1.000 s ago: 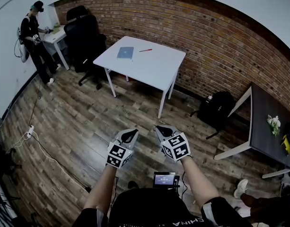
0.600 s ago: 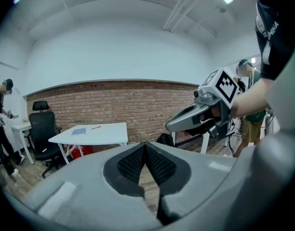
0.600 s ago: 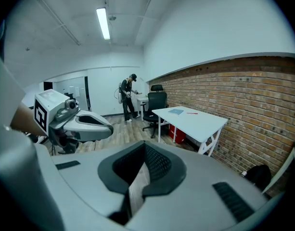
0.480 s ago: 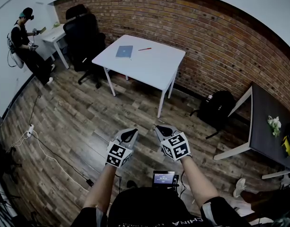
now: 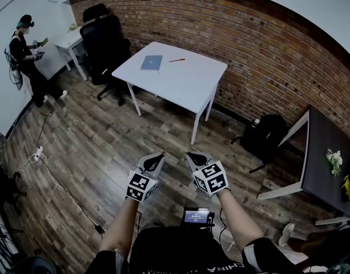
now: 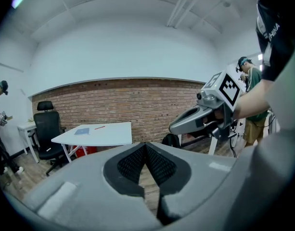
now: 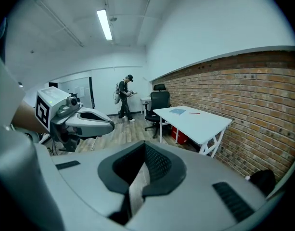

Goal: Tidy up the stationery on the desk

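Observation:
A white desk stands far ahead against the brick wall. On its far left part lie a blue notebook and a red pen. Both grippers hang low over the wood floor, well short of the desk. My left gripper is shut with nothing in it, and so is my right gripper. In the left gripper view the jaws meet at the tip, with the desk and the notebook beyond. The right gripper view shows its jaws closed and the desk at the right.
A black office chair stands left of the desk. Another person stands by a small white desk at the far left. A black backpack lies on the floor by a dark table. Cables run across the floor.
The view has shifted a little, and both grippers sit slightly higher in it. The person at the far left has stepped further left. Both grippers stay shut.

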Motion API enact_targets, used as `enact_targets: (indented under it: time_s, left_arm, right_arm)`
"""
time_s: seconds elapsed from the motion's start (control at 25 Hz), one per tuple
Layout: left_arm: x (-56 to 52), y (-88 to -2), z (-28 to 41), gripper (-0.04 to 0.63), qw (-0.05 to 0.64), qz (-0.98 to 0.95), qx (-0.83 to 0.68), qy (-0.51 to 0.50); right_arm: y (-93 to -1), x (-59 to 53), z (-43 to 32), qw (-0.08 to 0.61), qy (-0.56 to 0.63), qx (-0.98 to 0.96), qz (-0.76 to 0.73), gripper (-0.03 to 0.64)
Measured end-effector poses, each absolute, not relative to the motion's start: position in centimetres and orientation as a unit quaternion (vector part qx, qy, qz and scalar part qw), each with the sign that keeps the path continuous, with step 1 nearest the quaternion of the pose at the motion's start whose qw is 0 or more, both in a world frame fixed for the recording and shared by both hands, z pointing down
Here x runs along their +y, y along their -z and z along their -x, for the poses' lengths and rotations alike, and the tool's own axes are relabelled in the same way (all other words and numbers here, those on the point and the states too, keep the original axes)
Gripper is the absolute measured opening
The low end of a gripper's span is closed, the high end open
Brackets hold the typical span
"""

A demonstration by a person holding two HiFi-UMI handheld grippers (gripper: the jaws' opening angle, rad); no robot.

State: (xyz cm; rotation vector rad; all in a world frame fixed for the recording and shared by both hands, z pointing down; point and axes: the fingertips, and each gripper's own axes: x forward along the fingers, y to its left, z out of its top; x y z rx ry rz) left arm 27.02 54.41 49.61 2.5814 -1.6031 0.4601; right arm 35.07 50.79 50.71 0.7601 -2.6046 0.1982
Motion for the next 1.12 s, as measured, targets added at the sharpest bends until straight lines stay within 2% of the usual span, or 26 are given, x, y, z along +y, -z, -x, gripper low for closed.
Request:
enact_targets:
  time_s: [0.36,1.12]
  left_arm:
    - [50.6,-51.2,-24.3,0.008,0.05,-0.834,-0.529,-0.147]
    - [38.5,-51.7,-10.0,0.008,0.066,-0.86,-0.486,-0.138]
  right_arm:
    - [-52.3,46.5,-33.0,0.219,-0.085,-0.934,-0.271,0.009]
    - [-52.2,35.5,-19.5,0.231,-0.108,-0.912,-0.321,0.009]
